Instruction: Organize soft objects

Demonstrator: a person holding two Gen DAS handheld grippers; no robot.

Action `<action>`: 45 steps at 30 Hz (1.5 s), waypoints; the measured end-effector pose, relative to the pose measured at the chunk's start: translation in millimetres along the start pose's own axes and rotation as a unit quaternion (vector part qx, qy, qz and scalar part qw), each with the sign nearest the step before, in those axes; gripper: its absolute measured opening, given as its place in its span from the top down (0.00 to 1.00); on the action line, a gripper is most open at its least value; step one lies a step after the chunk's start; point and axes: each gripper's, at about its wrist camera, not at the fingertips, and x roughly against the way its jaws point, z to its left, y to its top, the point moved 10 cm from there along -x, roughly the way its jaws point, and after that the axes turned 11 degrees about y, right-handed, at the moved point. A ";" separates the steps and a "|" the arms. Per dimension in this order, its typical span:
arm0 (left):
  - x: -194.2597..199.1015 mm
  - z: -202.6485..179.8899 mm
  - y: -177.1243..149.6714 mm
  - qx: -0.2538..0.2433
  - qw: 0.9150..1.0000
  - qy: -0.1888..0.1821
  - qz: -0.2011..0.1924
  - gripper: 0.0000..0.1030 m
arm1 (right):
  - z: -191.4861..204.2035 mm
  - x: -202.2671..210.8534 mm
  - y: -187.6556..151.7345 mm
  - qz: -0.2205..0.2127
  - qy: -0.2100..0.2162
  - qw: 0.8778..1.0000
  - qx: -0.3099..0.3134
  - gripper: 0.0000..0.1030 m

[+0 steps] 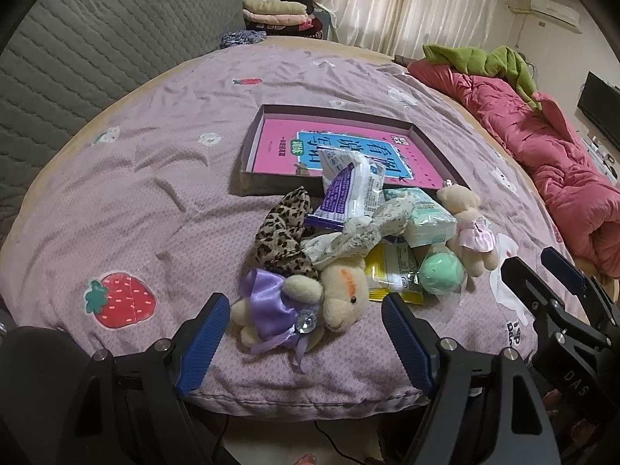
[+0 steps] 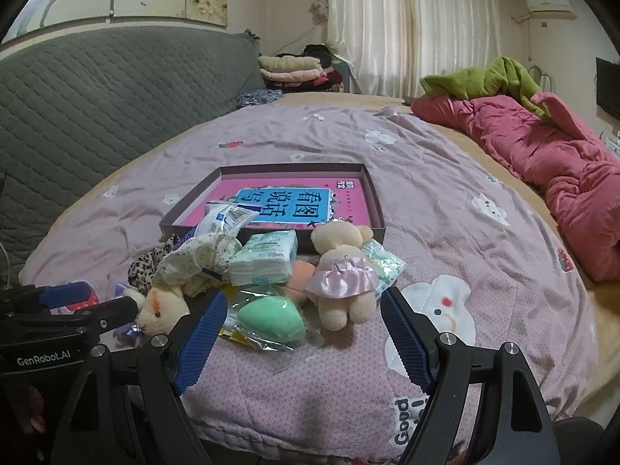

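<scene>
Two grippers hang at the near edge of the bed, both spread wide and holding nothing: the left gripper (image 1: 304, 343) frames the bear in the purple dress (image 1: 294, 306), the right gripper (image 2: 304, 339) faces the green sponge (image 2: 271, 319) and the bear in the pink dress (image 2: 343, 275). This looks like the opening reach (nothing is gripped yet). Next comes closing on one toy and carrying it over the heap to the shallow box (image 1: 252, 143) just behind.
</scene>
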 end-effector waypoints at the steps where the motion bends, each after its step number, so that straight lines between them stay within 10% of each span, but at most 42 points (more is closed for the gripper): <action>1: -0.4 1.8 -0.5 0.004 1.000 0.000 0.002 0.22 | 0.6 -0.2 0.1 0.000 0.002 1.000 0.001 0.20; 45: -63.5 20.7 -17.9 -0.032 0.987 -0.101 0.118 0.23 | 16.6 -32.4 -16.5 0.046 0.059 0.997 -0.011 0.20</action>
